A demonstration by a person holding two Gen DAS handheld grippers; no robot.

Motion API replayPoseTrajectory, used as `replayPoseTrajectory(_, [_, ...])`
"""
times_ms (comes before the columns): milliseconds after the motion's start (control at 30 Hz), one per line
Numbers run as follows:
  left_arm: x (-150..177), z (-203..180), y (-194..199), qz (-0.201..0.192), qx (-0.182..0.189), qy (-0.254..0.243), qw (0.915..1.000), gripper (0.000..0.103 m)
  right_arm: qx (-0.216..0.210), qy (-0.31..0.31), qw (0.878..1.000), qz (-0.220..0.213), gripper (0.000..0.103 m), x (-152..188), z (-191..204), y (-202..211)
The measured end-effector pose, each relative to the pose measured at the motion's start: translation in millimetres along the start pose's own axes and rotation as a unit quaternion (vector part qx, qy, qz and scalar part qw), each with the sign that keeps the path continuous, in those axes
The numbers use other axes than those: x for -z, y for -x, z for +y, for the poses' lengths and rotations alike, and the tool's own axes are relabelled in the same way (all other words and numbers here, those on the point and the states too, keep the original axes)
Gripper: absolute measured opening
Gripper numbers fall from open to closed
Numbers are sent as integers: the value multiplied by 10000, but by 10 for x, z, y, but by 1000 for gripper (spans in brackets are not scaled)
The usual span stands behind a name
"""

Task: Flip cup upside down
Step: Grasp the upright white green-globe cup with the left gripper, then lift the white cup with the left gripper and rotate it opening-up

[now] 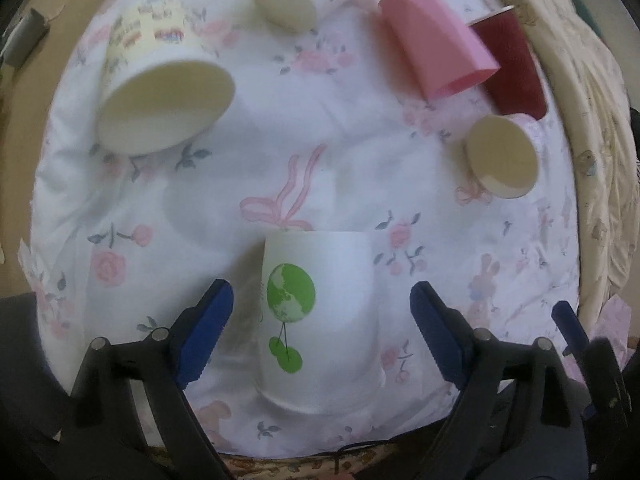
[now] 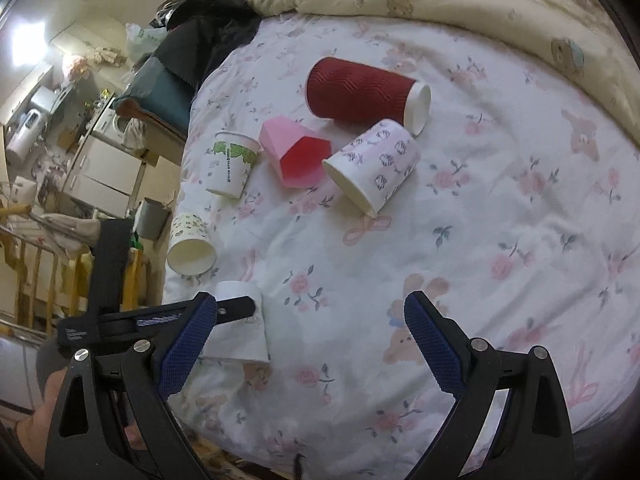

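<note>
A white paper cup with a green balloon print (image 1: 316, 316) is sitting mouth-down on the floral bed quilt (image 1: 240, 168), centred between the spread left claw (image 1: 322, 320), while the right claw (image 2: 310, 344), also spread, is hovering farther off.

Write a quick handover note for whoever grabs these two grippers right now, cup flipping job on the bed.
Left gripper: open, fingers either side of the white cup with the green globe print, not clamped. That cup stands mouth down on the floral bedsheet, so it looks already flipped.
Right gripper: open, holding nothing, hovering over the sheet.
Lying on their sides: cream patterned cup, pink cup, dark red ribbed cup, purple-patterned cup.
Green-banded cup: seems to stand, orientation unclear.
Left: back off the globe cup, then flip the lying ones.
</note>
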State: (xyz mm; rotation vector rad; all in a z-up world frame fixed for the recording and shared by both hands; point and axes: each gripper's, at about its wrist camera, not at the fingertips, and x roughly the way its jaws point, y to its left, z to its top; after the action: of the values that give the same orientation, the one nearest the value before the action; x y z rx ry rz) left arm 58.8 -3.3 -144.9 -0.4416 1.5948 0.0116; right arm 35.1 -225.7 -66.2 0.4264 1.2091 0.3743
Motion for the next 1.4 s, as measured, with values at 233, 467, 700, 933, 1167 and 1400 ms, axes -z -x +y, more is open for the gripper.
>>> replayPoseTrajectory(233, [-35, -9, -71, 183, 53, -14, 9998, 54, -176, 97, 9998, -73, 97, -35, 93, -10])
replayPoseTrajectory(467, [47, -102, 155, -107, -98, -485, 9987, 47, -152, 189, 9997, -77, 97, -29, 119, -25])
replayPoseTrajectory(700, [30, -159, 603, -699, 2, -675, 9953, 47, 36, 383, 9991, -194, 97, -27, 181, -12])
replayPoseTrajectory(933, [86, -264, 1001, -1597, 221, -1006, 9818, 48, 106, 876, 9948, -511, 97, 35, 355, 106])
replayPoseTrajectory(1167, [195, -296, 1209, -2139, 442, -1455, 9649, 48, 121, 910, 9941, -576, 97, 81, 362, 160])
replayPoseTrajectory(1400, [284, -303, 1173, -2535, 409, -1456, 9554, 49, 315, 887, 9932, -688, 97, 97, 357, 134])
